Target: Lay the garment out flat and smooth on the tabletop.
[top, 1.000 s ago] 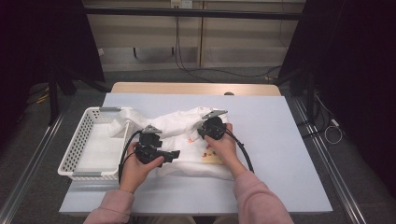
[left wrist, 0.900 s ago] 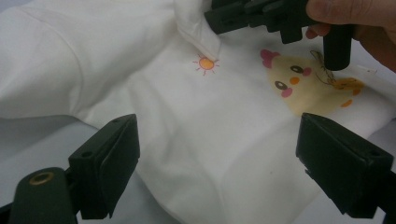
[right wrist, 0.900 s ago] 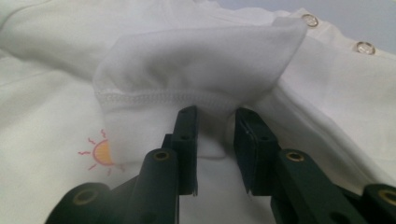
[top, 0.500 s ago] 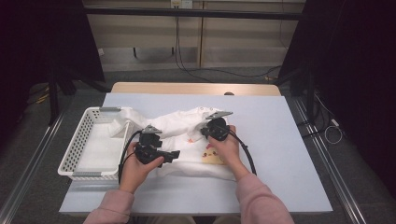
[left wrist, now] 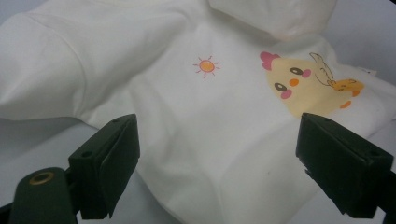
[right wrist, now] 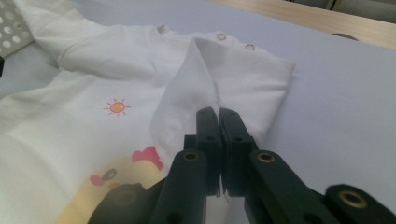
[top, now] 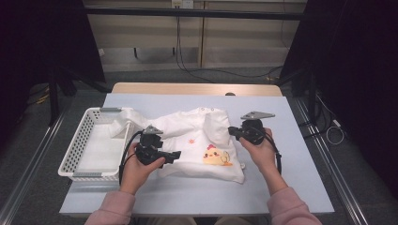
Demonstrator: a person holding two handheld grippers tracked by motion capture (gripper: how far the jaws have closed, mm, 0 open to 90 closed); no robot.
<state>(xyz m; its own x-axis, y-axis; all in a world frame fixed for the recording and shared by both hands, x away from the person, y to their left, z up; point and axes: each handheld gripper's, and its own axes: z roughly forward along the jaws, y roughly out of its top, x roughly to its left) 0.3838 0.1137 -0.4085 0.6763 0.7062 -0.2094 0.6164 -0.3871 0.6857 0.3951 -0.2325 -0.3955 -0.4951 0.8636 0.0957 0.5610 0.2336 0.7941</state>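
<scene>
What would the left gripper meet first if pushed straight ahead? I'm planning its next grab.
Probably the white shirt: the left gripper, jaws open, points at the cloth below the chick print; depth is unclear.

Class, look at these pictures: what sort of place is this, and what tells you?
Probably a lab recording bay: dark curtains flank the table, cables hang behind it, and metal rails run alongside.

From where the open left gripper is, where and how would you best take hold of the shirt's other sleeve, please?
Judging by its pose, grip the sleeve by its edge near the basket, coming in low from the shirt's side: it drapes onto the rim there, so the left gripper could pinch a free fold.
</scene>
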